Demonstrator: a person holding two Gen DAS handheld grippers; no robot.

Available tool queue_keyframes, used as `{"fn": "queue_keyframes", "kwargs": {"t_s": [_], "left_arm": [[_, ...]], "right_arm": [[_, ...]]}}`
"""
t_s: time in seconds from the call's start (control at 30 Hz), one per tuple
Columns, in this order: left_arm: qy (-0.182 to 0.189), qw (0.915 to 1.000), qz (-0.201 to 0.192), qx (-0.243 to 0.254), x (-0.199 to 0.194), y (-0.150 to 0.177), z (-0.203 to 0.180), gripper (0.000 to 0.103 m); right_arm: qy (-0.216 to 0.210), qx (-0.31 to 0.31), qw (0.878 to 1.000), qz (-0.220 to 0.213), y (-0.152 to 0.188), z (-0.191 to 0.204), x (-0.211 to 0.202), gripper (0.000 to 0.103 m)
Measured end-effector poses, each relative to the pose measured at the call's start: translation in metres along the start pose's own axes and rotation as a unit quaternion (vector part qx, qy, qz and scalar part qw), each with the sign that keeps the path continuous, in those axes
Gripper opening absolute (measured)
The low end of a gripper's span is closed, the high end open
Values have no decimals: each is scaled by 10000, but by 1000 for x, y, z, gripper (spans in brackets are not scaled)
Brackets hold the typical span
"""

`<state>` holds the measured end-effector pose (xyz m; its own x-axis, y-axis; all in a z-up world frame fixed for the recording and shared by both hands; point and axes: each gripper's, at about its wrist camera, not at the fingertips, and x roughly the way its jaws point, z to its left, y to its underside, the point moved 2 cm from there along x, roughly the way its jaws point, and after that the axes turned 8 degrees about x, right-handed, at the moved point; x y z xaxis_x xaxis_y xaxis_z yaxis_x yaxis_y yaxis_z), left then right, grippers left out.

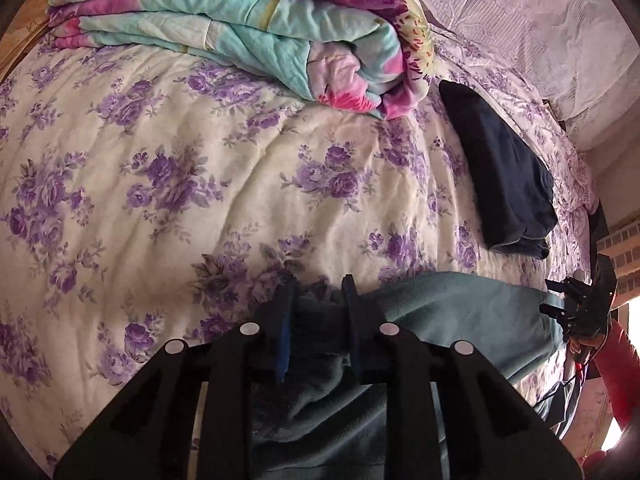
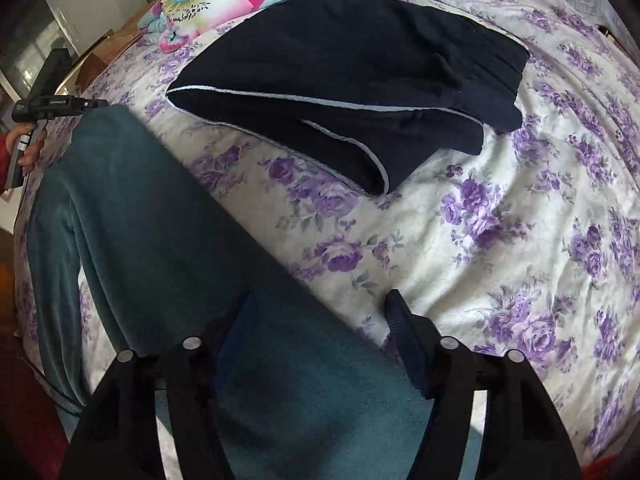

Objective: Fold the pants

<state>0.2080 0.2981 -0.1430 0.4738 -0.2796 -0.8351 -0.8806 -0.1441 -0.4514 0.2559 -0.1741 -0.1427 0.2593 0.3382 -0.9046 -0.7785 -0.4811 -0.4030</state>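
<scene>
Teal fleece pants [image 2: 132, 208] lie stretched along the near edge of the bed. My left gripper [image 1: 318, 290] is shut on a bunched end of the teal pants [image 1: 460, 304]. My right gripper [image 2: 316, 304] is open over the other end, its jaws wide apart with teal cloth between and below them. The right gripper also shows in the left wrist view [image 1: 576, 304] at the far right, and the left gripper shows in the right wrist view [image 2: 44, 106] at the far left.
A folded dark navy garment [image 2: 352, 80] with white piping lies on the purple-flowered bedspread [image 2: 520, 240], also in the left wrist view [image 1: 504, 176]. A folded turquoise and pink quilt [image 1: 240, 28] sits at the head of the bed.
</scene>
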Motion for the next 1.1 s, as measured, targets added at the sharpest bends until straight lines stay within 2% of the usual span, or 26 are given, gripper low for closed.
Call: {"fn": "queue_keyframes", "kwargs": {"t_s": [0.03,0.07,0.27,0.43,0.5,0.6,0.73,0.83,0.9,0.97,1.1], "left_arm": [[-2,10000,-24,4,-3,-1,-1,21],[9,10000,-63,6,-7,-2,-1,21],[119,9994,-320,109,-38,1,-10,21],[262,9975,-644,110,-83,32,-11,21],[367,9966,-738,36,-99,51,-7,21],[543,9956,-754,-99,-114,90,-1,22],[487,9964,-498,-490,-106,147,18,22],[552,9929,-540,-910,-100,171,28,22],[585,9910,-642,-1019,-102,177,29,21],[485,9903,-738,-1076,-106,177,31,19],[676,9824,-984,-1437,-116,172,43,19]], "right_arm": [[6,13,10000,-5,0,1,-4,16],[2,34,10000,5,1,3,-9,5],[259,48,9988,-422,30,31,-58,4],[313,55,9965,-779,86,73,-111,4],[320,54,9966,-759,112,90,-121,3],[176,150,9984,-508,152,111,-123,3],[167,230,9995,-169,195,136,-103,3],[167,438,9987,-198,206,142,-99,3],[189,504,9981,-284,204,144,-103,3],[221,470,9980,-346,203,145,-106,3],[229,384,9983,-362,202,146,-109,3]]}}
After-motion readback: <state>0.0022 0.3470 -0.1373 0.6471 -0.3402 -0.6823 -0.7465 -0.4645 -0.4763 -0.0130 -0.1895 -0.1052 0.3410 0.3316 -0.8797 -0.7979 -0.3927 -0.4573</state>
